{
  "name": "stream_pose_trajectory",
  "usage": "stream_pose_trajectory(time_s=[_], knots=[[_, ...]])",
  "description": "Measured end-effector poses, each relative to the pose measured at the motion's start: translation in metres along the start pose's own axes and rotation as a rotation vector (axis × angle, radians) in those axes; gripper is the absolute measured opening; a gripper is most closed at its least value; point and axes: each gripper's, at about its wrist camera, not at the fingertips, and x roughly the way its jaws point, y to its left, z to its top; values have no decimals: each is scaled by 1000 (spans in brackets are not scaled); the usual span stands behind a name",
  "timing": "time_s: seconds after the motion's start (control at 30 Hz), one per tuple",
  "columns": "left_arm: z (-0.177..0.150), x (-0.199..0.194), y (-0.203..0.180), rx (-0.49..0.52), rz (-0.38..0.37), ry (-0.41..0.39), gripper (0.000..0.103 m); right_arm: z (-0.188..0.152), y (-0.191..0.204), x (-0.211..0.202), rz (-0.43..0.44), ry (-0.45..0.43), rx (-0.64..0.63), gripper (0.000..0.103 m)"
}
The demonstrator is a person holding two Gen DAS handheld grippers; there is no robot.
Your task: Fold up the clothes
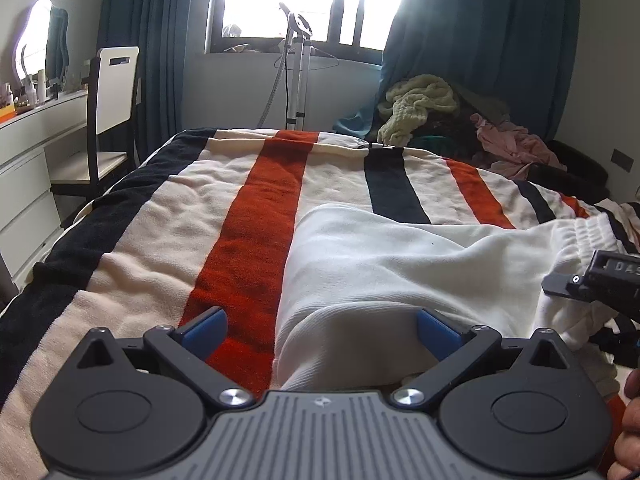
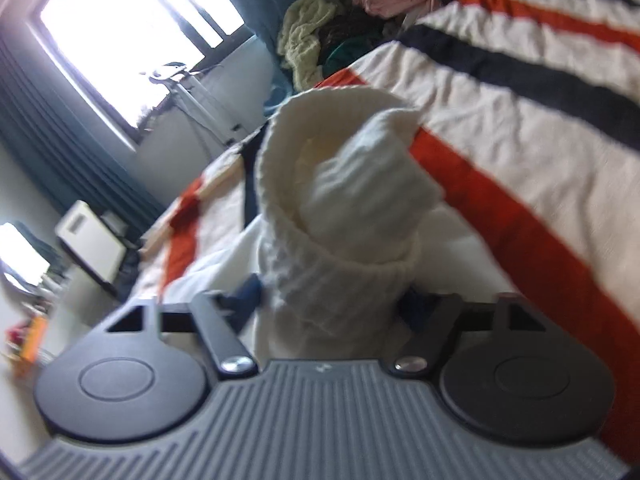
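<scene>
White garment on striped blanket, cuff in right gripper

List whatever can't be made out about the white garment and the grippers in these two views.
- White garment: full shape unknown; the left wrist view's right edge cuts it off.
- Right gripper: pad contact hidden by the ribbed cuff and blur.
- Left gripper: cloth end hidden under its body.

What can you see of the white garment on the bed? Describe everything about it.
The white garment is soft, knit-looking fabric with ribbed cuffs and a gathered elastic band. It lies crumpled on the striped blanket. One cuffed end sits between the left gripper fingers, jaws open. The right gripper is closed on another ribbed cuff, lifting it.
</scene>
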Motion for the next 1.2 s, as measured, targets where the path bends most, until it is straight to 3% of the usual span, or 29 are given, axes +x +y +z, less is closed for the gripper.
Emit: stream_pose_trajectory(time_s=[0.07, 0.13, 0.3, 0.4, 0.5, 0.57, 0.8, 0.93, 1.03, 1.07, 1.1, 1.2], knots=[[-2, 1, 1, -13, -9, 2, 102, 3, -5, -5, 7, -22, 26, 36], [-4, 0, 3, -35, -21, -2, 102, 8, -10, -16, 52, -62, 62, 31], [-7, -4, 12, -88, -54, -14, 102, 25, -23, -48, 140, -149, 122, 29], [-9, -5, 15, -119, -90, -13, 103, 28, -36, -48, 36, -128, 144, 29], [-11, -4, 14, -131, -113, -10, 103, 23, -63, -25, -65, -32, 263, 30], [-13, -4, 14, -128, -113, -11, 103, 16, -71, -17, -83, -2, 317, 34], [-14, -5, 27, -206, -127, 4, 103, 12, -60, -29, -91, -21, 251, 36], [-15, -7, 32, -229, -120, -2, 103, 8, -57, -34, -127, -40, 245, 44], [-16, -8, 33, -243, -120, -1, 103, 5, -51, -38, -222, -72, 205, 80], [-16, -8, 34, -248, -120, 0, 103, 4, -50, -39, -249, -81, 195, 85], [-15, -9, 34, -254, -121, 1, 103, 3, -50, -40, -268, -85, 193, 84], [-16, -8, 36, -281, -129, 8, 103, -1, -72, -25, -157, 17, 349, 84]])
